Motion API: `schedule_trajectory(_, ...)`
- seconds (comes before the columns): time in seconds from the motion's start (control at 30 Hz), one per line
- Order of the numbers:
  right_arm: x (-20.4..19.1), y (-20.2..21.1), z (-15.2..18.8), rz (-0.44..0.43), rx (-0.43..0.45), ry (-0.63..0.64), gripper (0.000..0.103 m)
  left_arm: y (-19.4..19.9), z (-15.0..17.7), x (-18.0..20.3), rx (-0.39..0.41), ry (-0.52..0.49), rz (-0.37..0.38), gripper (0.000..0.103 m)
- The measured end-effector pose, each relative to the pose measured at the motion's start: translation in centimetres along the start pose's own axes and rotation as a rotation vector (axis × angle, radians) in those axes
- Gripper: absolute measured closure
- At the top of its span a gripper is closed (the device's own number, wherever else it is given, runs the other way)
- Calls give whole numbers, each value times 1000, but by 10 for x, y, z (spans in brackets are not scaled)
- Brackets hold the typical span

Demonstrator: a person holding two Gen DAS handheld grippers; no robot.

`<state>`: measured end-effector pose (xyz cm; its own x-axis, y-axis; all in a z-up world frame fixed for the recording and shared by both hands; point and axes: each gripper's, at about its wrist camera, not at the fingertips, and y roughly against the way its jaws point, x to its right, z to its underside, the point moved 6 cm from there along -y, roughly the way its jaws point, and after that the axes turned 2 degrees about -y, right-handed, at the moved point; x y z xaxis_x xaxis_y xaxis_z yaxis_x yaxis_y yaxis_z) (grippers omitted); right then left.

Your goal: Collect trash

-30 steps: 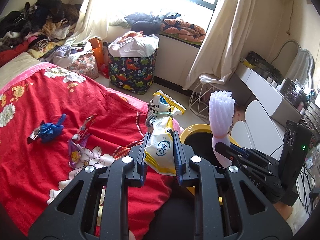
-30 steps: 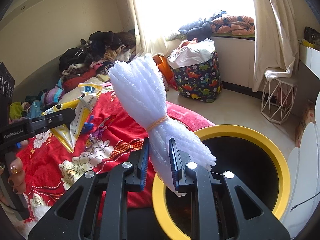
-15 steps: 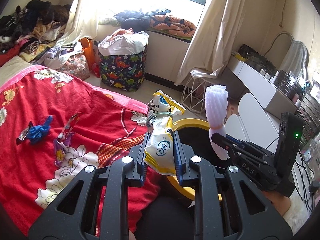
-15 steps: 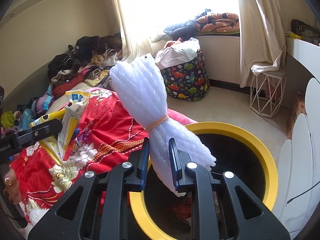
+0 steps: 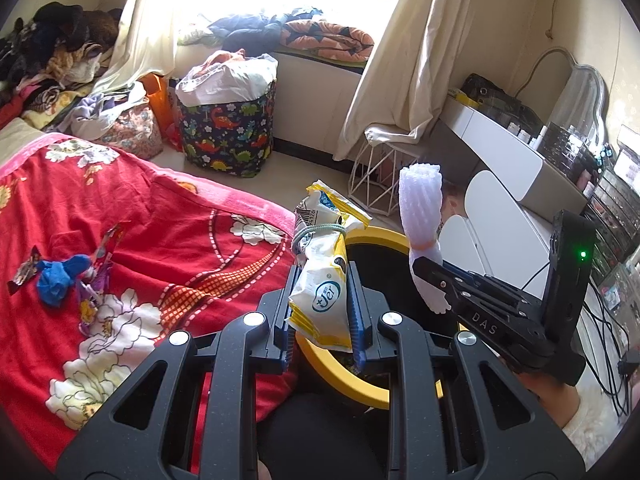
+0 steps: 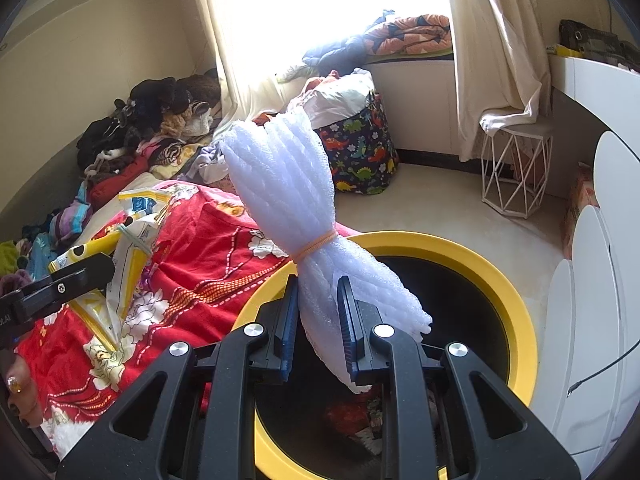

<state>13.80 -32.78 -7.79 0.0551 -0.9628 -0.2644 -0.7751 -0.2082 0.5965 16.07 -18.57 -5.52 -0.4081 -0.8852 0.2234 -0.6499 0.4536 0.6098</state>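
My left gripper (image 5: 322, 312) is shut on a yellow and white snack bag (image 5: 322, 280) tied with a green band, held over the near rim of the yellow-rimmed black bin (image 5: 372, 236). My right gripper (image 6: 318, 320) is shut on a white foam bundle (image 6: 296, 208) bound by an orange rubber band, over the bin (image 6: 496, 276) mouth. Red trash lies at the bin's bottom. The foam bundle (image 5: 420, 212) and right gripper also show at right in the left wrist view. A blue crumpled scrap (image 5: 58, 280) and a wrapper (image 5: 110, 240) lie on the red floral bedspread (image 5: 120, 208).
A dinosaur-print laundry basket (image 5: 226, 136) full of clothes stands by the window. A white wire stool (image 6: 514, 172) is near the curtain. White drawers and a desk (image 5: 500, 152) line the right. Clothes pile (image 6: 152, 128) at the bed's far end.
Both grippers have moved toward and down over the bin, each with its load still held. The bin's opening now fills more of both views and the bedspread has slid left.
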Motion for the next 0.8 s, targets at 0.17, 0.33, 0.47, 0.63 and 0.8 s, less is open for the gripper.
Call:
schedule_trajectory(0.17, 14, -2, 2, 15, -10, -30, 84, -11, 2, 8, -19, -12, 13, 87)
schedule_trajectory(0.33, 24, -3, 6, 32, -20, -57, 84, -26, 4, 15, -42, -23, 17, 87)
schedule_trajectory(0.47, 33, -4, 10, 43, -27, -77, 84, -40, 5, 18, -63, -23, 25, 87)
schedule_trajectory(0.63, 44, -5, 14, 49, -33, -114, 84, -54, 9, 24, -89, -44, 37, 87)
schedule_trajectory(0.8, 53, -8, 15, 51, -40, -139, 84, -67, 13, 29, -113, -63, 44, 87)
